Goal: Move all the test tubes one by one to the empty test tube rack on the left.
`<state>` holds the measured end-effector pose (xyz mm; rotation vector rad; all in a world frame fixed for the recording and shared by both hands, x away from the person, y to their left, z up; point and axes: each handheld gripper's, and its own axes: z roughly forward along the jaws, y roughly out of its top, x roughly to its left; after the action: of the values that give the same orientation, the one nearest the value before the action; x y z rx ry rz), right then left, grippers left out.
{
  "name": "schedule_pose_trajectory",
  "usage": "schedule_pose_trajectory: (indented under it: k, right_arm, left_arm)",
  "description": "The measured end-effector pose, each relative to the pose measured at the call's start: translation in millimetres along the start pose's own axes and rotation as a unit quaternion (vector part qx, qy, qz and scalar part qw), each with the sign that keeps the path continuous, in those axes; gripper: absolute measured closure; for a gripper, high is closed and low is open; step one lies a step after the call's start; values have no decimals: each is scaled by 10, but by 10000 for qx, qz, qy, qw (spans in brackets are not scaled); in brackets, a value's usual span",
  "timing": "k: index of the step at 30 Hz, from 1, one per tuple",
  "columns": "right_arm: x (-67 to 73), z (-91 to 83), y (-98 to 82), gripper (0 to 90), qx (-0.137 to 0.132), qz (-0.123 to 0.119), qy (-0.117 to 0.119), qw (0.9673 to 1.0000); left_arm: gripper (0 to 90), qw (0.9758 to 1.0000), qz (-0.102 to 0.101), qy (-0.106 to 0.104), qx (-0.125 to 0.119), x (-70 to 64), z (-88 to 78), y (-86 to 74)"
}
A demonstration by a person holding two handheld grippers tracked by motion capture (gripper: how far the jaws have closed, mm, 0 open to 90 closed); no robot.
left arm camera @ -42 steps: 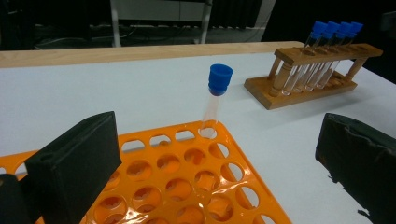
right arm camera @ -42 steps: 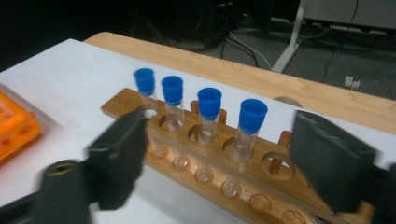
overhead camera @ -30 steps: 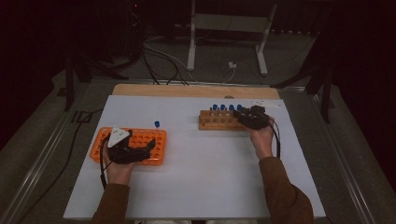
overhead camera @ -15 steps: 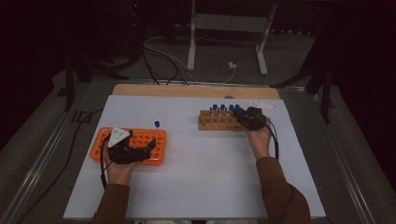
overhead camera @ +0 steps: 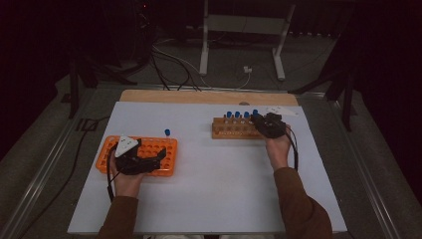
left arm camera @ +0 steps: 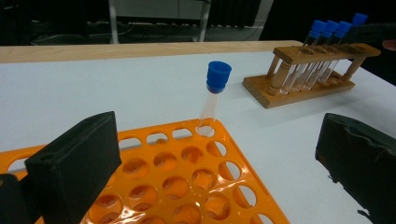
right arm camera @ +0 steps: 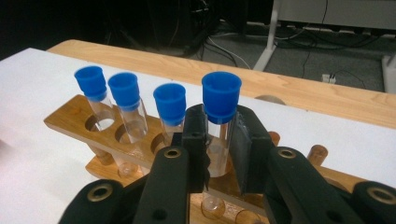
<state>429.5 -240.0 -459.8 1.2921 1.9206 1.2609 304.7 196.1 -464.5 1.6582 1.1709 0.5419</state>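
A wooden rack [overhead camera: 231, 130] stands at the back right of the white table and holds several blue-capped tubes [overhead camera: 237, 115]. My right gripper [overhead camera: 259, 122] is at the rack's right end. In the right gripper view its jaws [right arm camera: 219, 140] are shut on a blue-capped tube [right arm camera: 221, 98] that stands upright in the wooden rack [right arm camera: 79, 116], just below the cap. An orange rack [overhead camera: 159, 149] lies at the front left with one blue-capped tube [overhead camera: 167, 132] in its far corner hole. My left gripper [overhead camera: 158, 160] hovers open over the orange rack [left arm camera: 187, 177], short of that tube [left arm camera: 212, 95].
A wooden strip [overhead camera: 199, 96] runs along the table's far edge. Beyond it, on the dark floor, are cables and a metal stand [overhead camera: 204, 45]. Bare white tabletop [overhead camera: 219, 189] lies between the two racks and toward the front.
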Motion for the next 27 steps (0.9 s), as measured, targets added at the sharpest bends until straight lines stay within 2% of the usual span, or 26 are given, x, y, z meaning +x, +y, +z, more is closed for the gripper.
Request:
schedule_pose_trajectory:
  k: [10,27]
  right_arm:
    - [-29,-173,100,770,-252,-16,63,9997]
    - [8,-416,308,770,-570,-221,63,9981]
  left_arm:
    - [8,10000,21,-8,7,-13,18,3]
    - [7,10000,-3,6,-7,-13,23,-4]
